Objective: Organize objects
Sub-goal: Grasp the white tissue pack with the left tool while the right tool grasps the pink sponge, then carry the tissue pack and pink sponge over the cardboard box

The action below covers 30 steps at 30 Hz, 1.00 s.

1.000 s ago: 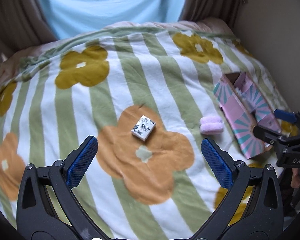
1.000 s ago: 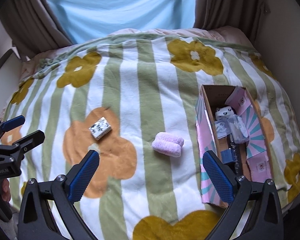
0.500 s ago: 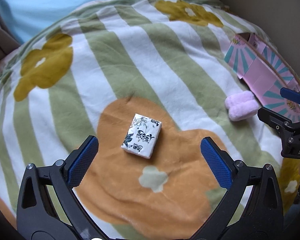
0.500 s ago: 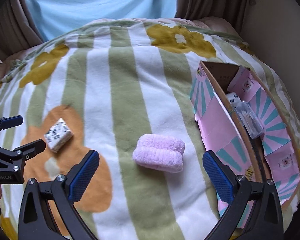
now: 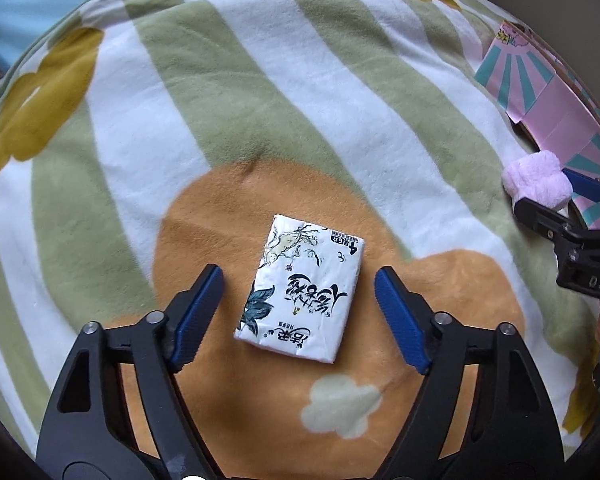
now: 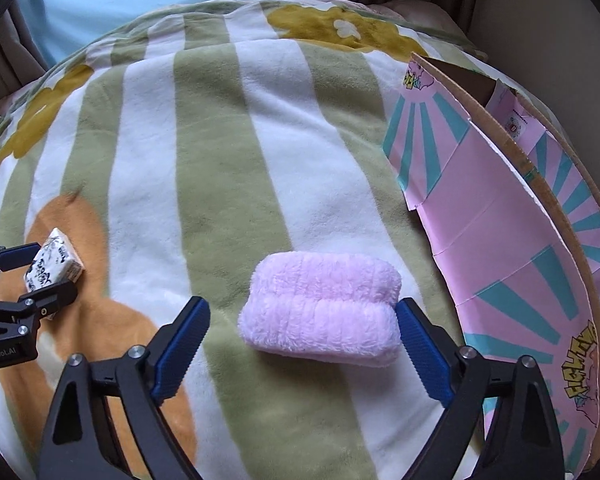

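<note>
In the left wrist view, the left tool (image 5: 298, 312) hangs low over the flowered bed blanket (image 5: 260, 80), fingers apart on either side of the tissue pack (image 5: 302, 294) at frame centre, apparently lined up to pinch its long sides. In the right wrist view, the right tool (image 6: 302, 342), likewise spread, brackets the pink folded towel (image 6: 320, 306), right pad about touching. The pink cardboard box (image 6: 500, 232) at right is probably their destination.
</note>
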{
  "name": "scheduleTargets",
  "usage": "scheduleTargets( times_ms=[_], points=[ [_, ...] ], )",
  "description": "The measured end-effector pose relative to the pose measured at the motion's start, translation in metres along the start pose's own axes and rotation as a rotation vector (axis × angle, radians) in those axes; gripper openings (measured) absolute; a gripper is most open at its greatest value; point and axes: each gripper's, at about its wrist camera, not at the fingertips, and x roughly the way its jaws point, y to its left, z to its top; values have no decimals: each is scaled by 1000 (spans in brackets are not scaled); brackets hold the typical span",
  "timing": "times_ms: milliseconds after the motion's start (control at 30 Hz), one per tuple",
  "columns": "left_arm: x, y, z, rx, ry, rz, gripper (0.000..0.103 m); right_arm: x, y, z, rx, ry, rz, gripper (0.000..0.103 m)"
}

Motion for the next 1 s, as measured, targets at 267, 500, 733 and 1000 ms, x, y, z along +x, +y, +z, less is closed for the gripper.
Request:
scheduleTargets(
  times_ms=[267,500,733,1000],
  points=[
    [-1,-8,-4,46,-24,16,48,7,-13,3,32,11,-32,62],
    [-8,-7,-4,30,-27,1,48,-5,-11,9,7,0,-25,49],
    [-41,-6,4,-13,-57,7,48,-33,-15,20,2,-16,4,45],
    [-115,-5,10,-144,-108,52,48,-93,-16,42,-75,-54,73,45]
  ],
)
